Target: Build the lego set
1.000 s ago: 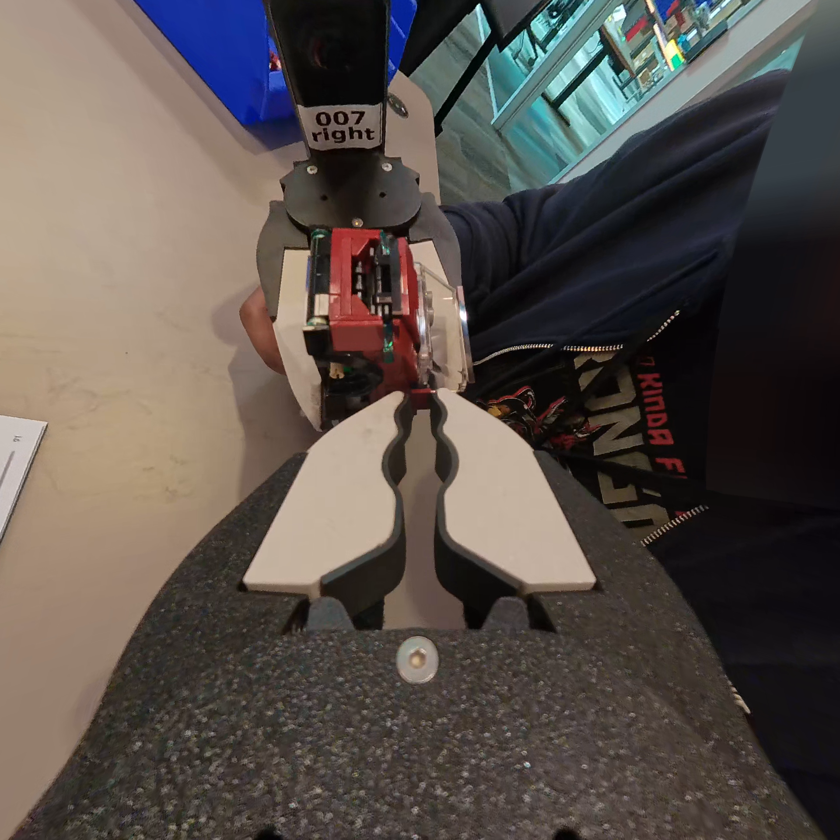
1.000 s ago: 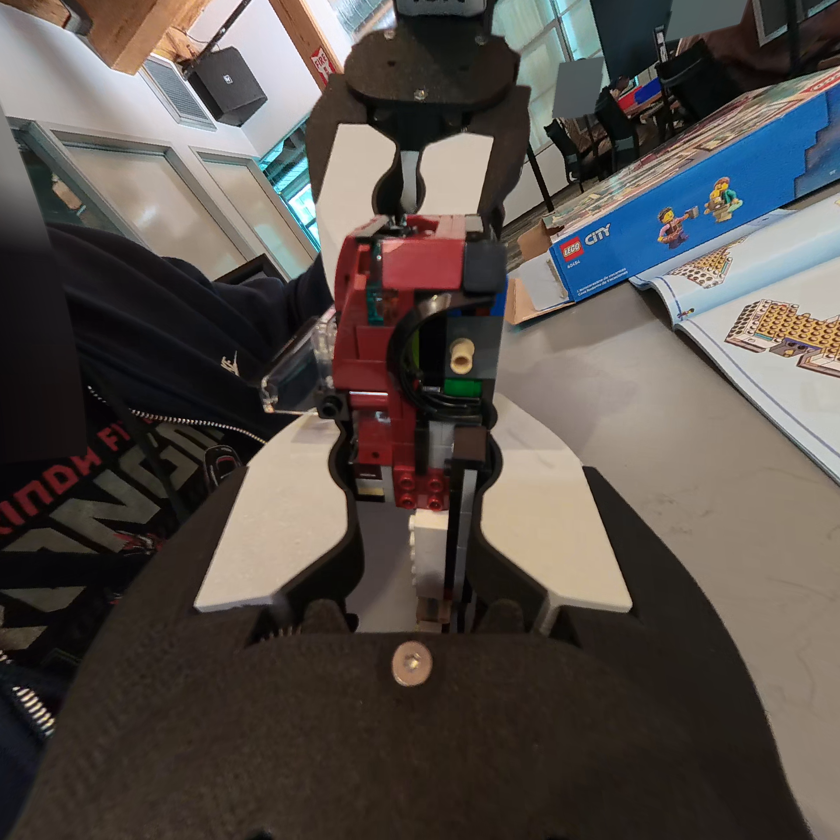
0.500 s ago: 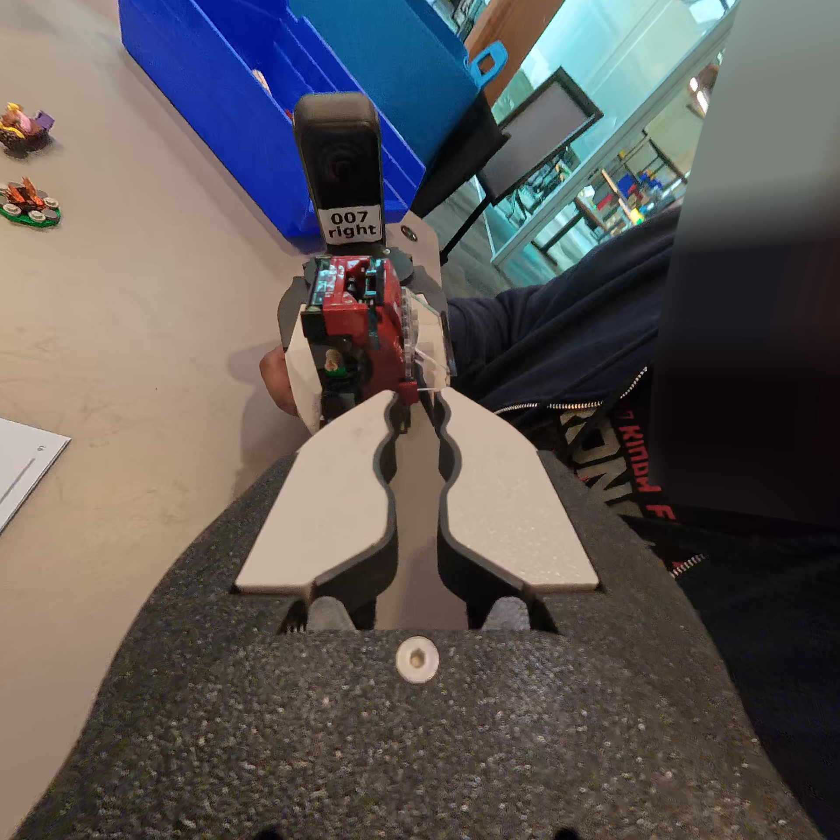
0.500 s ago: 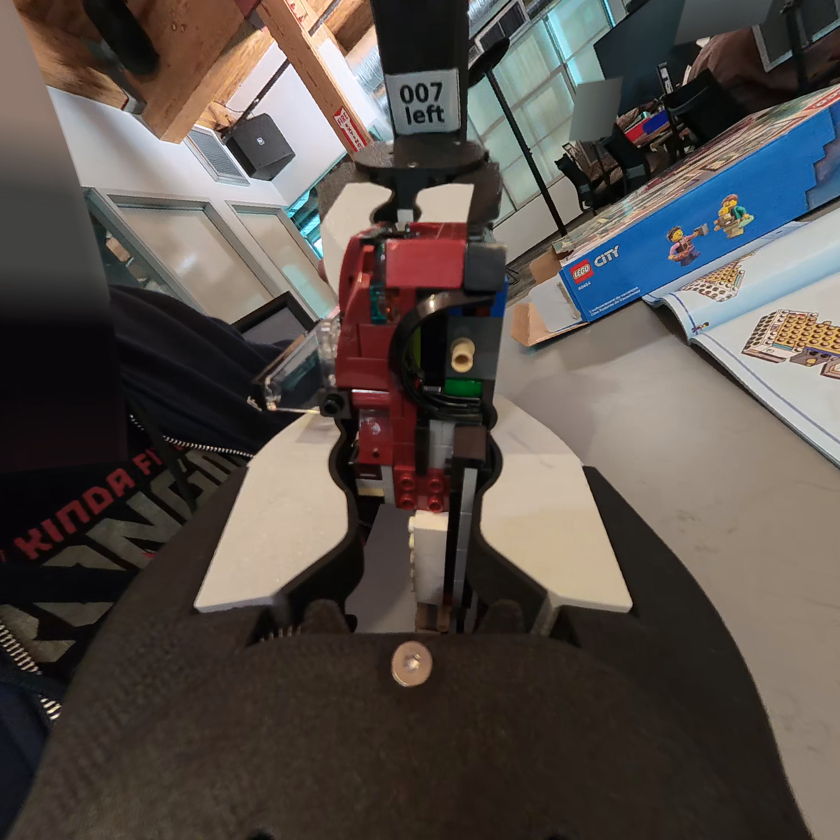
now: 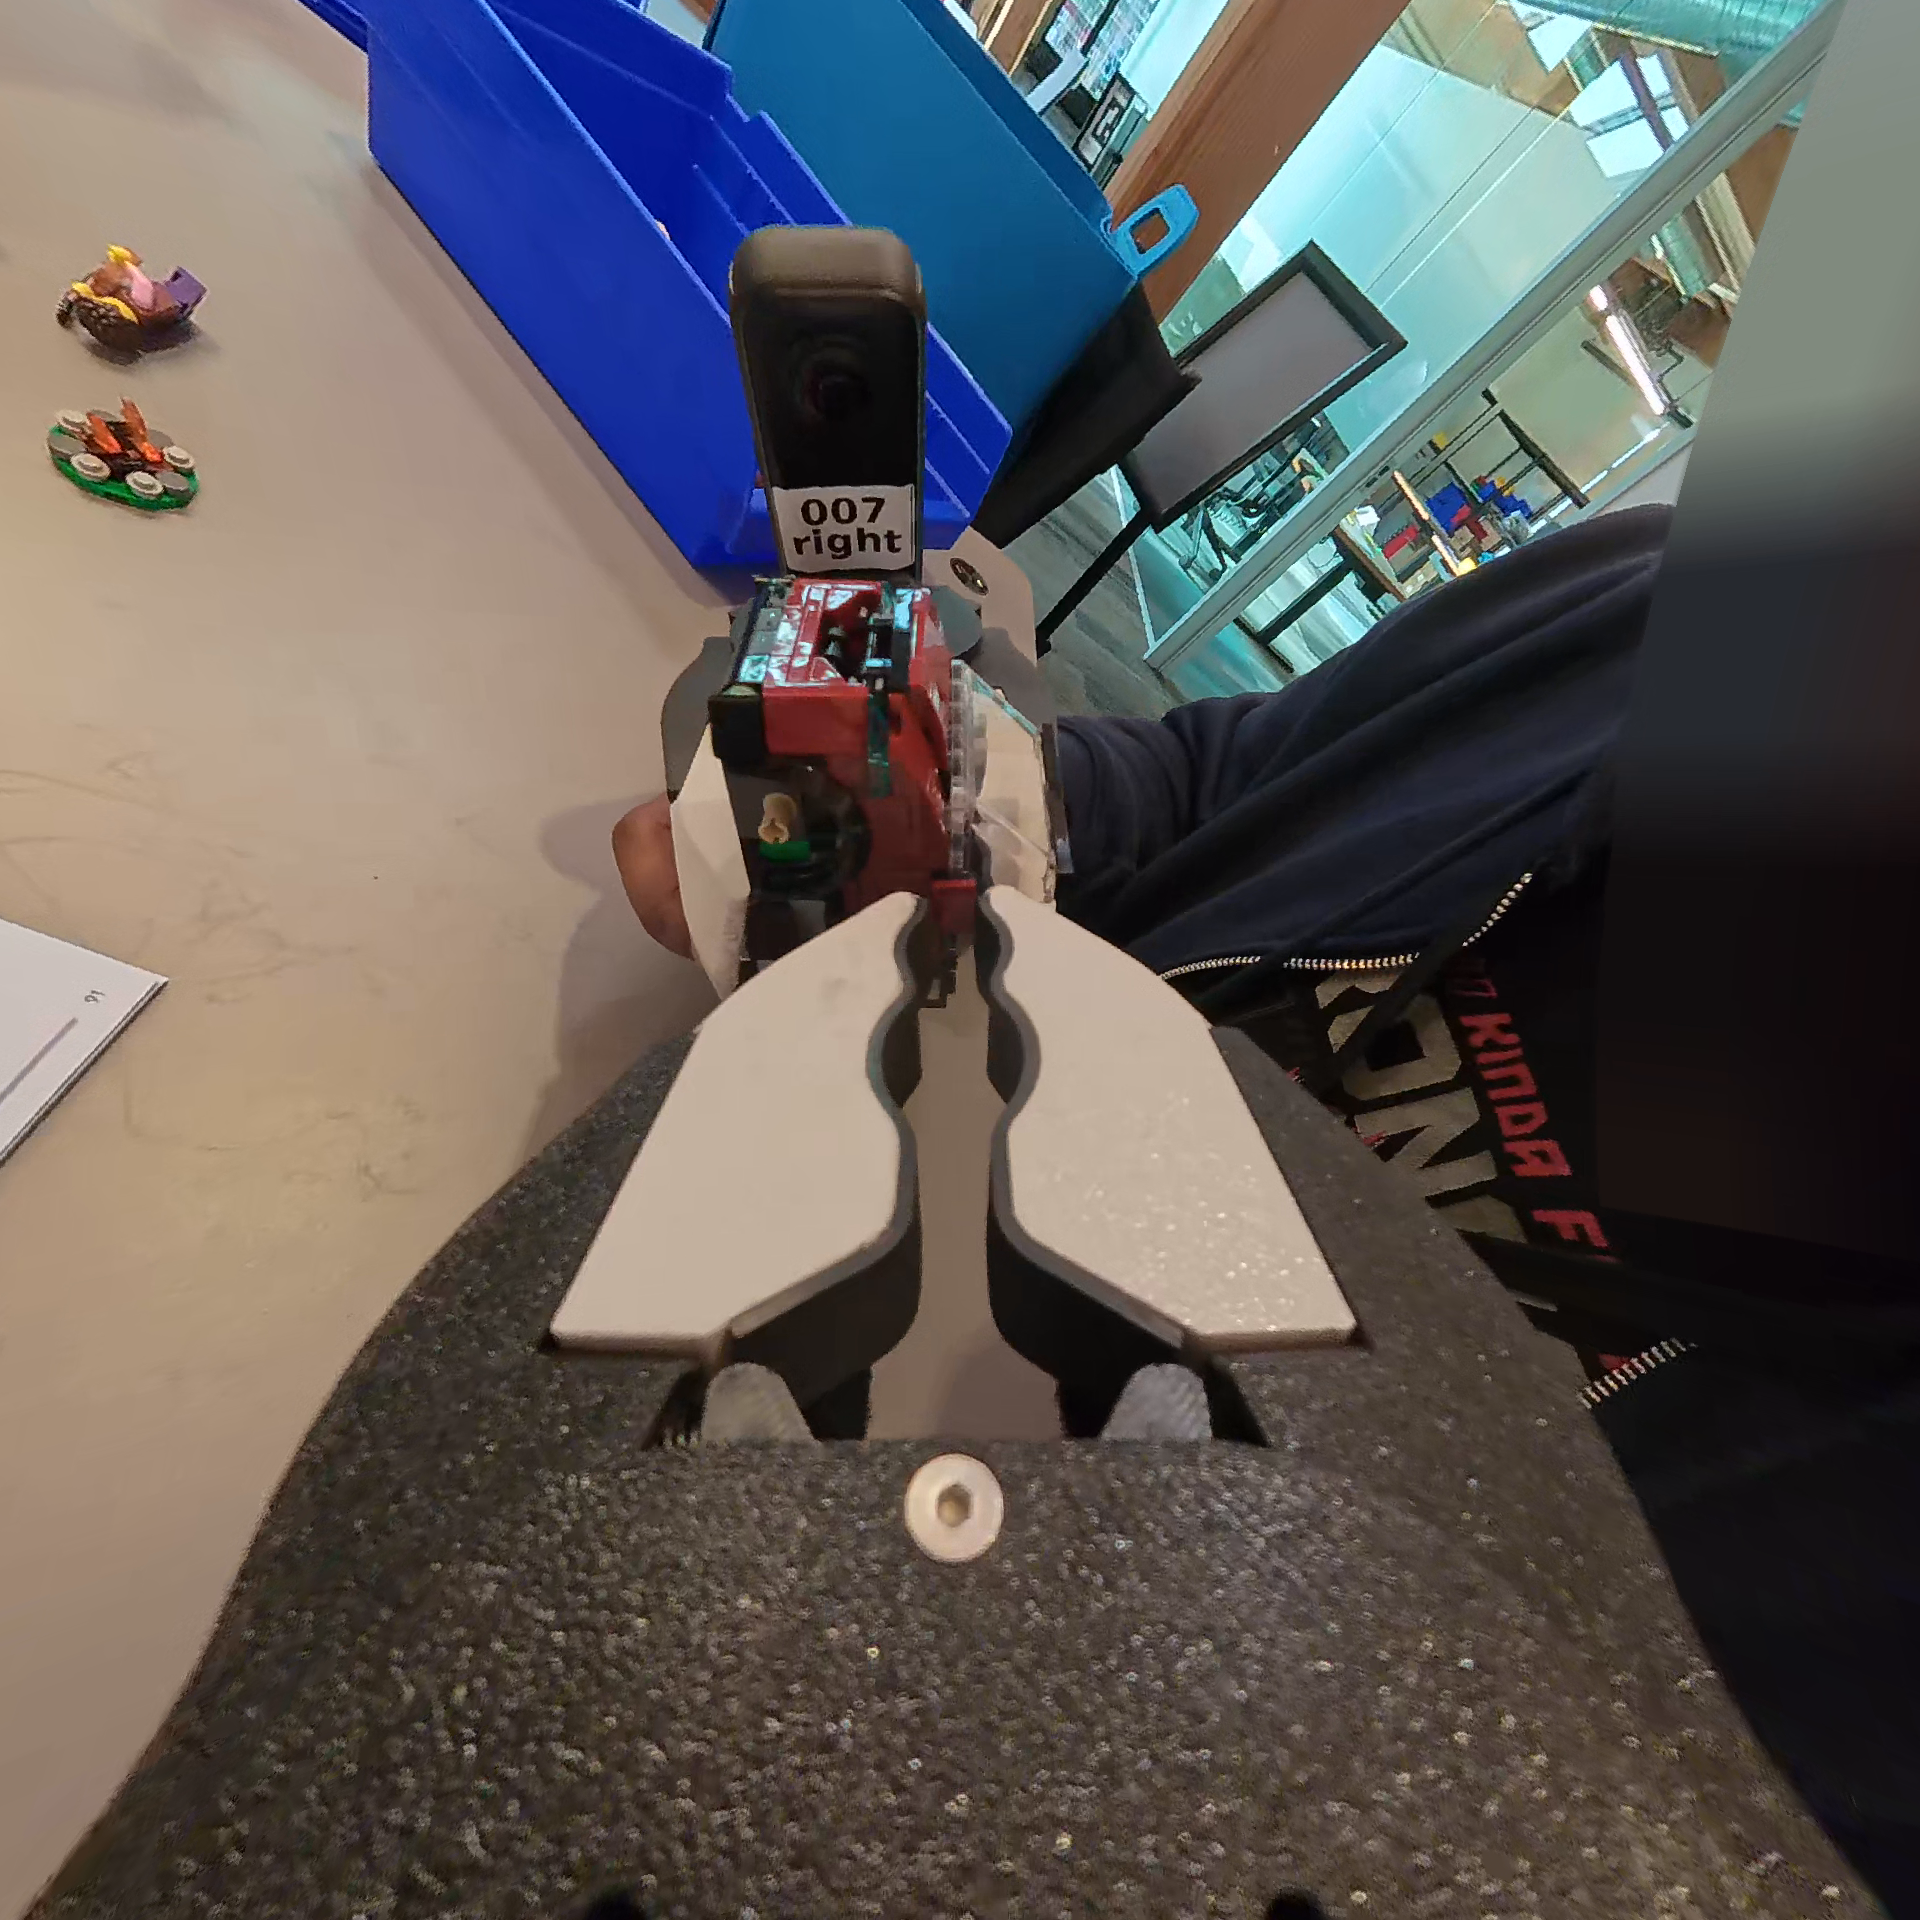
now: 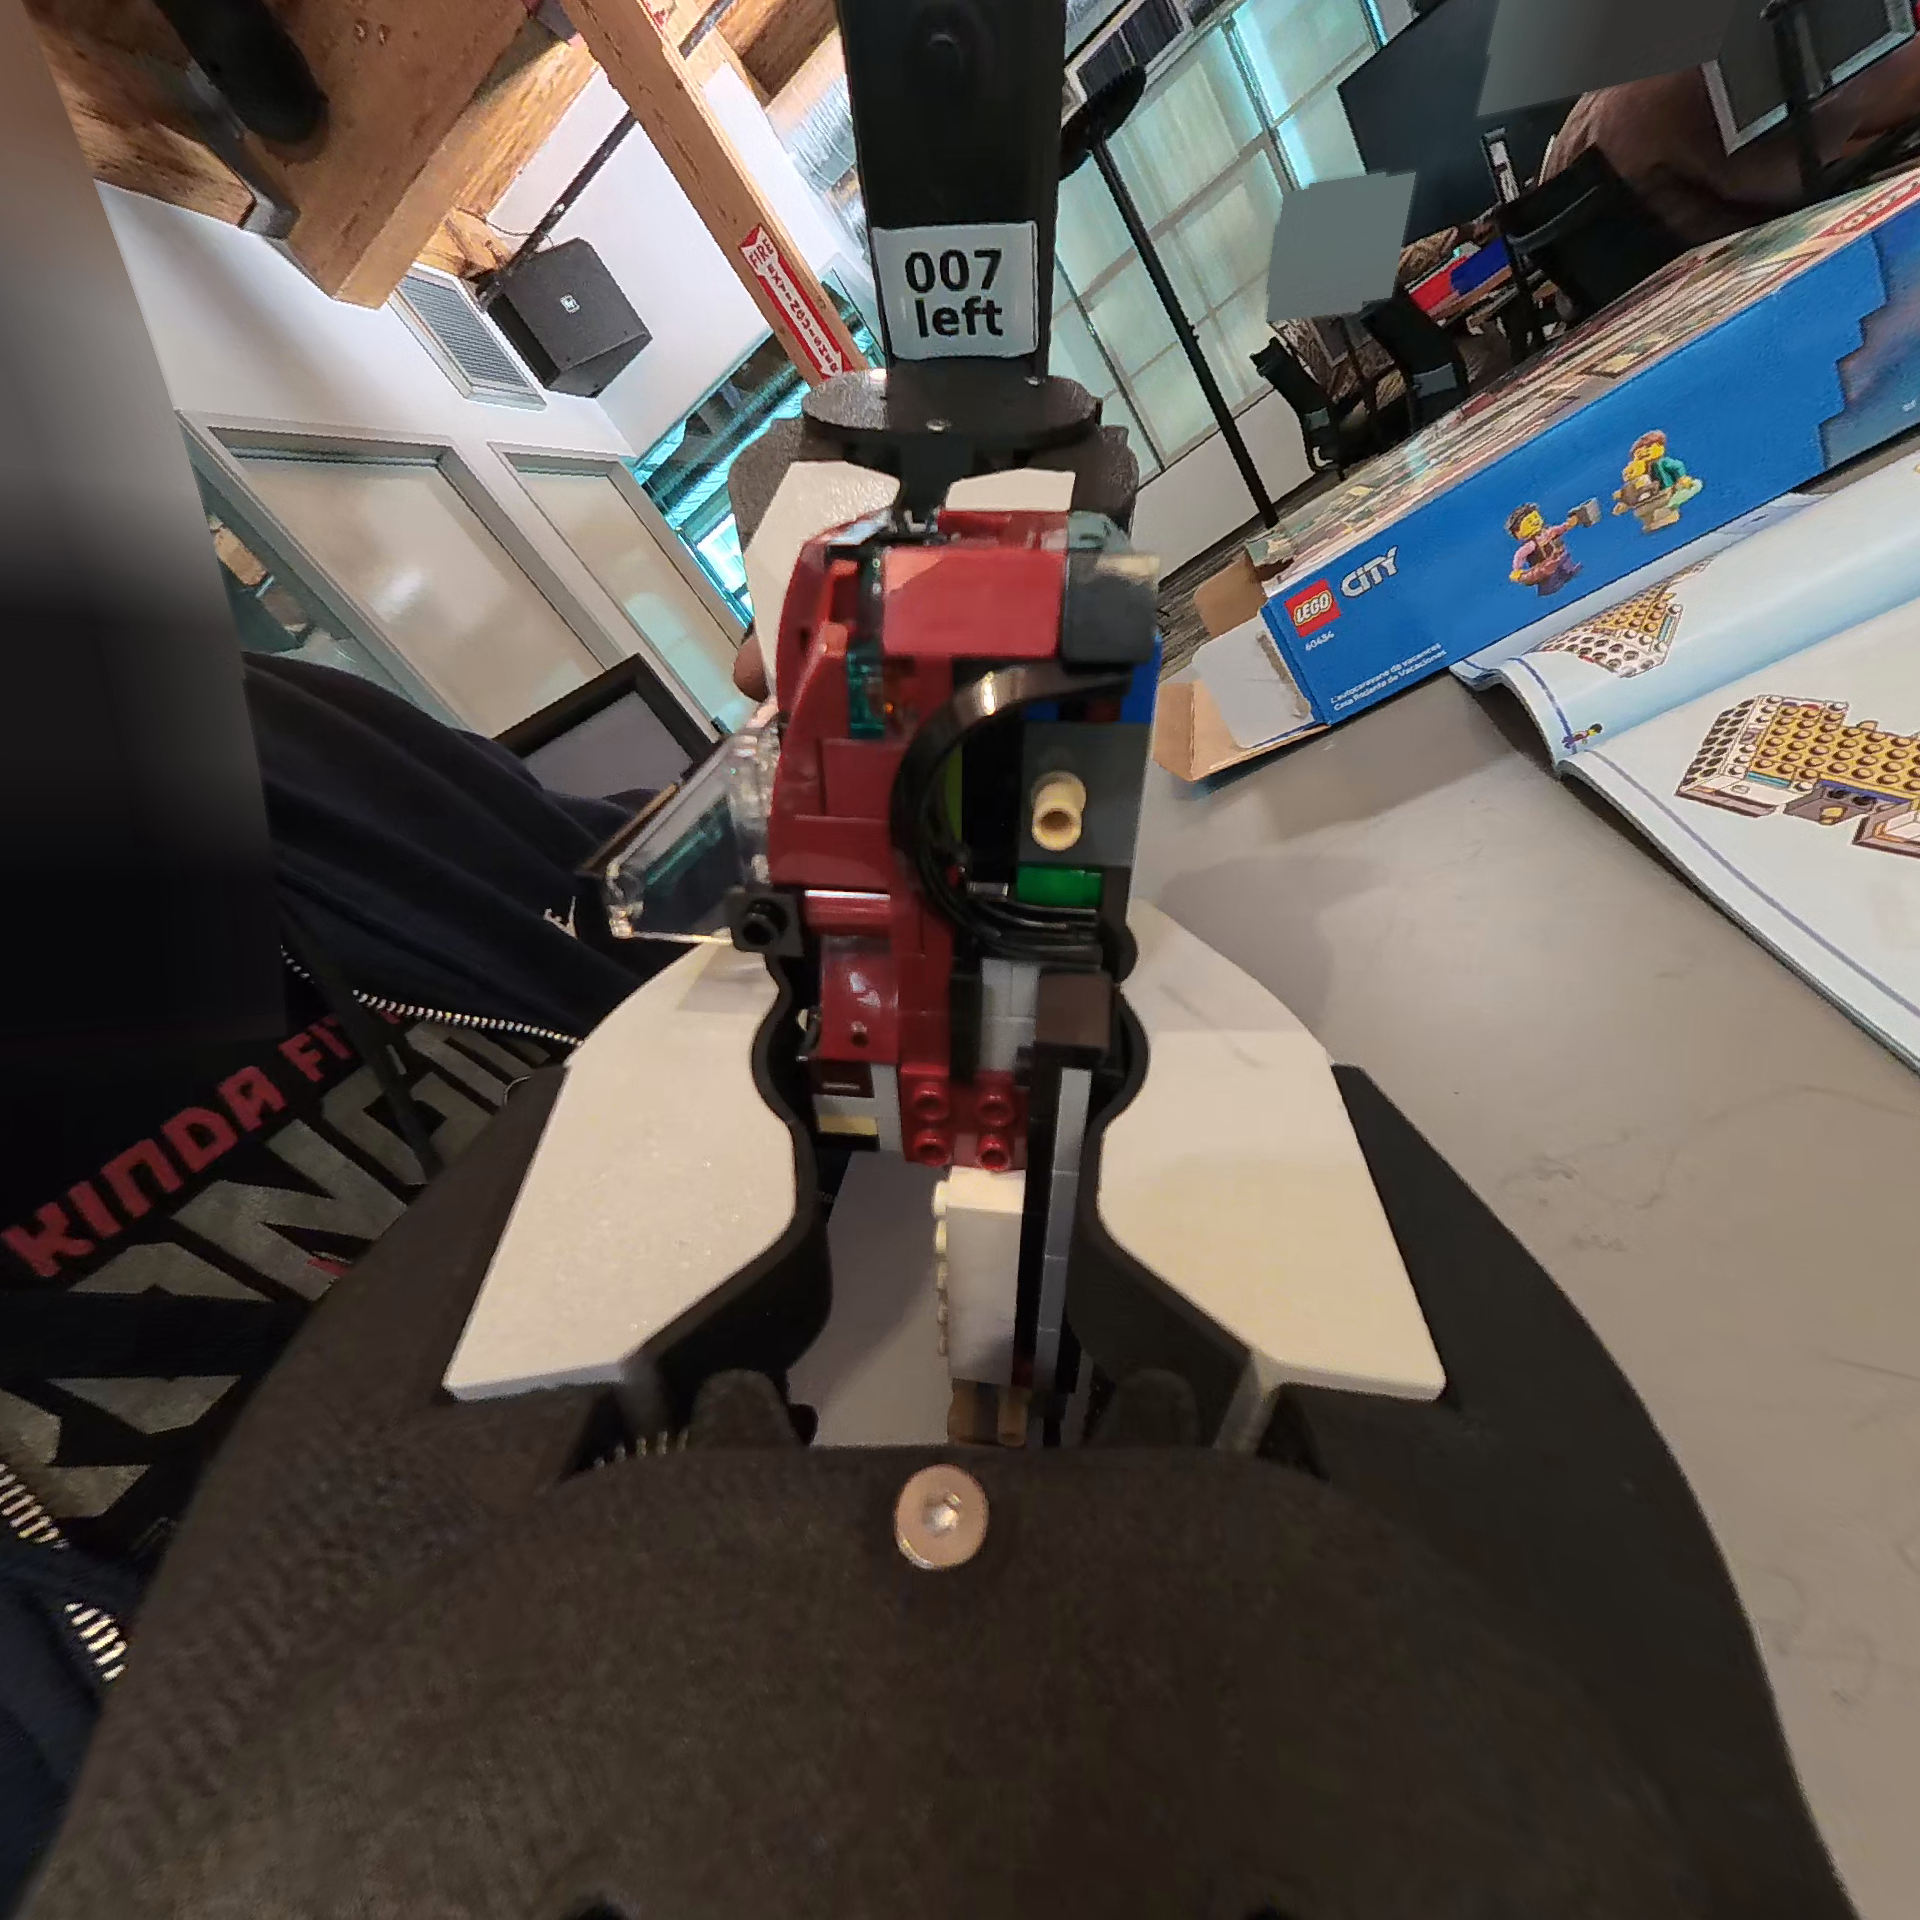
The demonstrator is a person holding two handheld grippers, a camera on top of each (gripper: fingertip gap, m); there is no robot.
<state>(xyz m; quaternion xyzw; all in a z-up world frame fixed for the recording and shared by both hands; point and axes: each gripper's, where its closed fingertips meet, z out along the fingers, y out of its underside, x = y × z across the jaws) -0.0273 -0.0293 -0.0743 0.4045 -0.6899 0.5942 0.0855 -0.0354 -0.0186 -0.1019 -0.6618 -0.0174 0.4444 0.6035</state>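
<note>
Brick model [image 6: 966, 831] clamped upright between right tongs [image 6: 951, 997], left tongs [image 5: 951, 914] pinching its far edge, storage bin [image 5: 582, 260] behind on worktop [image 5: 312, 727], two small builds [image 5: 125, 384] left, boxed set [image 6: 1558, 561] behind open booklet [image 6: 1766, 748] right.

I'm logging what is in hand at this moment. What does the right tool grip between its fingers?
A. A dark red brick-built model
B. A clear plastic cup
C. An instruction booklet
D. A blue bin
A: in the right wrist view the dark red model stands between the right tool's white fingers, both closed against its sides; the blue bin and booklet lie on the table.
</note>
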